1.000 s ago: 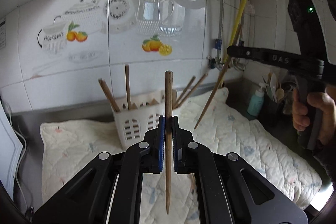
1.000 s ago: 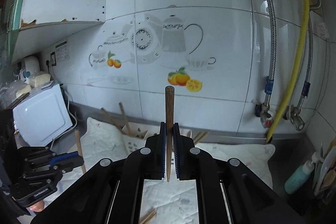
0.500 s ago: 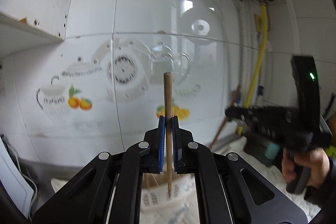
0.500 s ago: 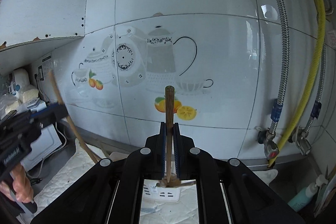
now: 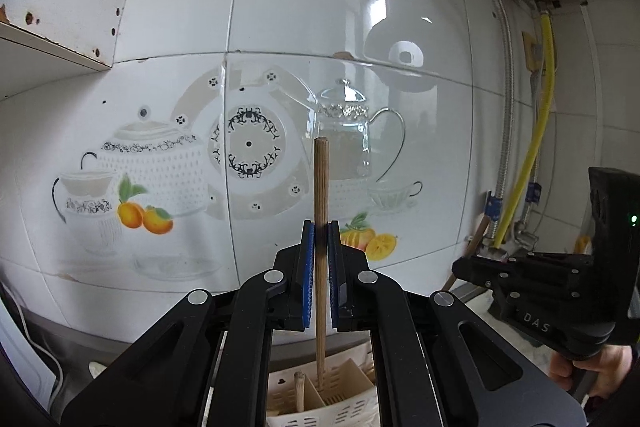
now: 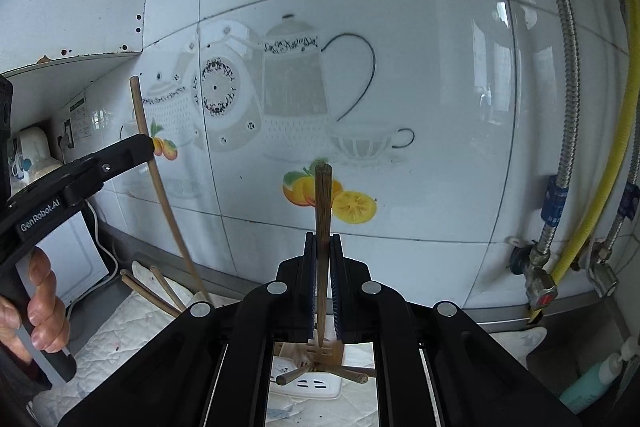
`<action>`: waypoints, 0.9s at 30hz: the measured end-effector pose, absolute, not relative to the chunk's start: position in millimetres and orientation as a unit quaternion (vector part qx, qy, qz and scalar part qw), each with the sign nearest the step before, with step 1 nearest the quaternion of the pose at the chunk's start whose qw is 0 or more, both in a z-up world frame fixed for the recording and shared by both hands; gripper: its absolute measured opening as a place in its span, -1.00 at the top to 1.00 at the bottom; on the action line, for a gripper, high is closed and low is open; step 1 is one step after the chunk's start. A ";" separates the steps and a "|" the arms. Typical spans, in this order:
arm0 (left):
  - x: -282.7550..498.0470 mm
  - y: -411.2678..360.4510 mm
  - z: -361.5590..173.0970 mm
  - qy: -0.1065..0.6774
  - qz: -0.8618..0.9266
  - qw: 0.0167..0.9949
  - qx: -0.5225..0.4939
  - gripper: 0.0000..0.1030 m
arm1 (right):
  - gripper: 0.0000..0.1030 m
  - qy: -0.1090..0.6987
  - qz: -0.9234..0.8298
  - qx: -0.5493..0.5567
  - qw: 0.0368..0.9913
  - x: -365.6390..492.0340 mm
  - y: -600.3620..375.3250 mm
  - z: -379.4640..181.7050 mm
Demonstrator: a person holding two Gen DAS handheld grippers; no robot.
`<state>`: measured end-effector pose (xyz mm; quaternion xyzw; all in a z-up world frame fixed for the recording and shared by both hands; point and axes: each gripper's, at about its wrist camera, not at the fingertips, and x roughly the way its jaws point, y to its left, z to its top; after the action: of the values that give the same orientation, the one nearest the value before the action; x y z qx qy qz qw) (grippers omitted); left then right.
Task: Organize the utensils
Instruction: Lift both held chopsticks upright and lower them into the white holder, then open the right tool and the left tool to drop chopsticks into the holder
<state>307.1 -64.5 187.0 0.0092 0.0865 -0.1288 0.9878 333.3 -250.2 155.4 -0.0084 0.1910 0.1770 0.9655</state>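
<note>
Both my claws clenched: left claw (image 5: 320, 239) on a chopstick (image 5: 321, 187), right claw (image 6: 323, 251) on another chopstick (image 6: 322, 199). Only the left view shows the holder's (image 5: 344, 379) compartments at bottom center; the stick's tip is probably inside one.

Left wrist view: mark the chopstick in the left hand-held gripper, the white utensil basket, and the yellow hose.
chopstick (image 5: 321, 187), left wrist view, on the bare shaft above the pads
utensil basket (image 5: 352, 377), left wrist view, on the ribbed inner wall
yellow hose (image 5: 538, 131), left wrist view, mid-length against the tile
</note>
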 end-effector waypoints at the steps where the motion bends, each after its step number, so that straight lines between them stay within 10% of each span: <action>1: 309.7 -65.1 183.8 0.090 -0.127 0.988 0.011 0.91 | 0.87 0.193 0.176 -0.009 0.965 334.2 -249.9 153.0; 11: 323.7 -58.7 145.8 0.143 -0.119 0.982 0.015 0.90 | 0.85 0.220 0.180 -0.018 0.959 332.4 -247.0 128.7; 18: 308.4 -58.0 140.0 0.150 -0.117 0.981 0.033 0.80 | 0.43 0.212 0.167 -0.019 0.963 312.8 -251.6 132.9; 25: 265.0 -47.8 149.7 0.139 -0.111 0.983 0.037 0.46 | 0.27 0.196 0.160 -0.016 0.967 254.0 -262.0 143.6; 27: 247.5 -44.2 150.9 0.136 -0.109 0.984 0.038 0.04 | 0.23 0.200 0.158 -0.013 0.967 235.0 -263.7 140.5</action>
<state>247.5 -44.2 150.9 0.0381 0.1356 -0.1086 0.9841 235.0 -263.7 140.5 -0.0133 0.1996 0.1579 0.9670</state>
